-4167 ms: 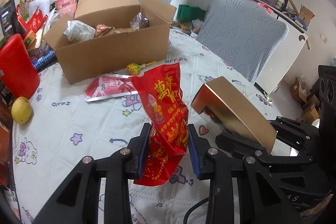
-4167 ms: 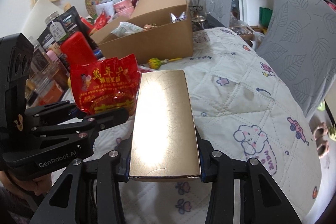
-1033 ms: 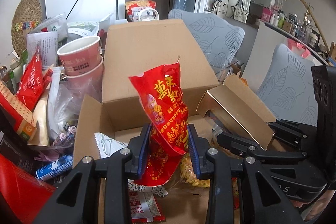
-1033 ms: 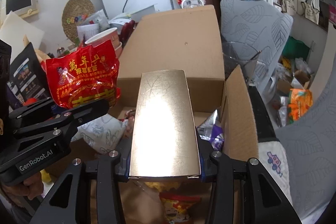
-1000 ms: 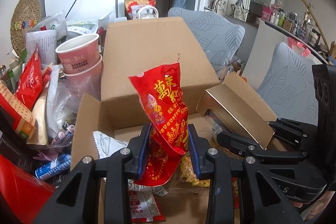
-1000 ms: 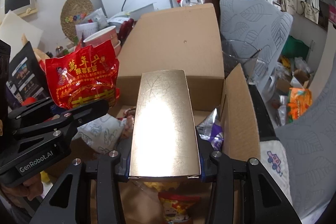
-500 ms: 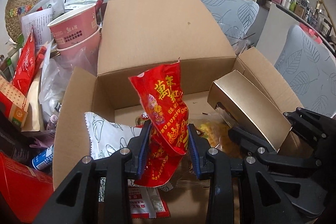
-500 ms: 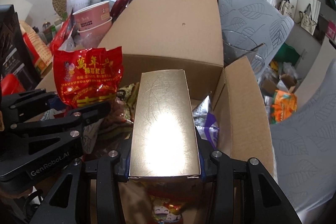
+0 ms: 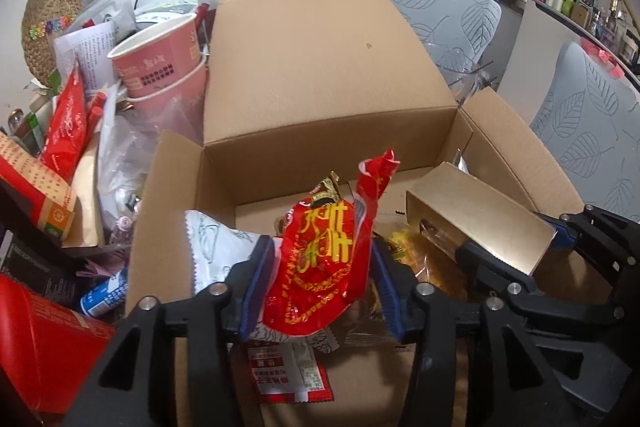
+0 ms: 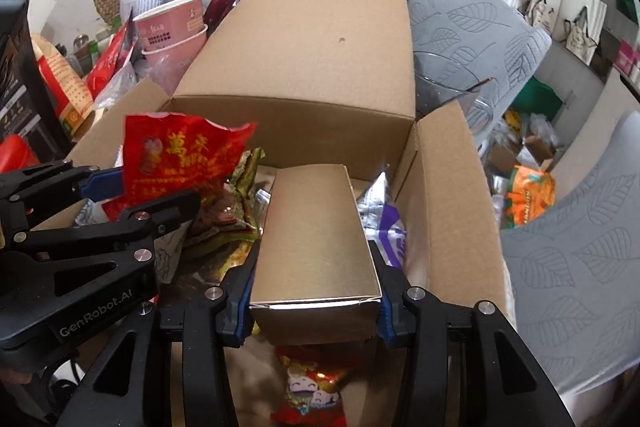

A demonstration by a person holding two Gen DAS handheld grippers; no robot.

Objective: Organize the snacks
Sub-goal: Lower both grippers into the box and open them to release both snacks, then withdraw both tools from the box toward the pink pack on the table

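The left gripper [image 9: 318, 279] is gaping around the red snack bag [image 9: 320, 267] sagging into the cardboard box [image 9: 320, 75], while the right gripper [image 10: 314, 291], at three o'clock, is pinching the gold box [image 10: 316, 243] and should lower it flat before letting go.

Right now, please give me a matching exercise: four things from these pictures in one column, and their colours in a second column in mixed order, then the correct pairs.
Things:
1. snack bag between the left jaws
2. carton between the right jaws
3. paper cup
4. chair cover

Colours:
A. pink
B. grey
C. red
D. gold

Pairs: 1-C, 2-D, 3-A, 4-B
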